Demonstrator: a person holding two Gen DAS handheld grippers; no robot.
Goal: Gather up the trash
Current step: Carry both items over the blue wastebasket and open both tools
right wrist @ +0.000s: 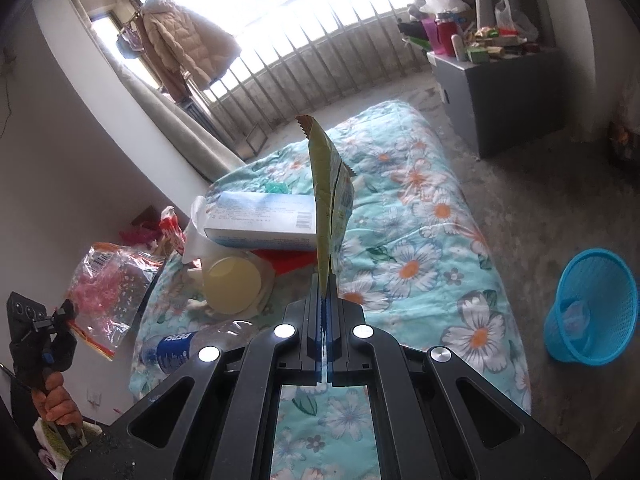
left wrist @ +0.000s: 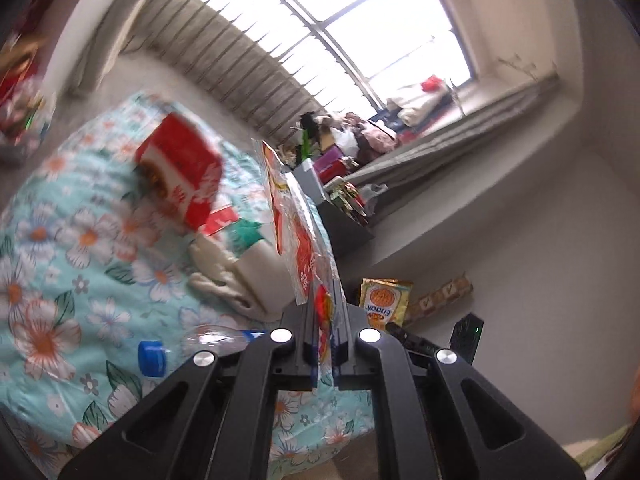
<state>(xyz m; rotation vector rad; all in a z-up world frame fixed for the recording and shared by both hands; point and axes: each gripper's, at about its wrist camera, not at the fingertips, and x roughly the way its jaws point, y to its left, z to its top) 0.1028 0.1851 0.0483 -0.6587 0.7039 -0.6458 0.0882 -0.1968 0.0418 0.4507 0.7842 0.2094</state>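
Left gripper (left wrist: 325, 312) clamped on a clear plastic wrapper (left wrist: 298, 216) with red and orange print, jaws closed tight on its lower edge, sheet standing up edge-on above the fingers; lettering on it too blurred to read. Right gripper (right wrist: 325, 292) likewise closed, pinching a green snack packet (right wrist: 326, 200) by its bottom, zigzag-cut top pointing up; print on its side too small to make out.

Below both, a flowered quilt (right wrist: 420, 240) in turquoise with white and orange daisies, spread on the floor and strewn with rubbish. On it, in the right wrist view: a white and blue carton (right wrist: 260, 216) with a barcode and fine unreadable lines of text, resting on a round yellowish lid (right wrist: 232, 280); a crushed clear bottle (right wrist: 192, 344) with a blue label, white letters seen upside down, seemingly "PEPSI". Same bottle's blue cap (left wrist: 151, 358) visible in the left wrist view, near a red box (left wrist: 180, 172) with white lettering, blurred.

Off the quilt, against the wall: a yellow sachet (left wrist: 384, 300) with an orange roundel and upside-down letters, not legible with certainty. Blue plastic basket (right wrist: 592, 308) on the bare floor to the right of the quilt, well apart from both grippers, something pale inside. Clear bag (right wrist: 108, 280) with a barcode sticker by the left wall.
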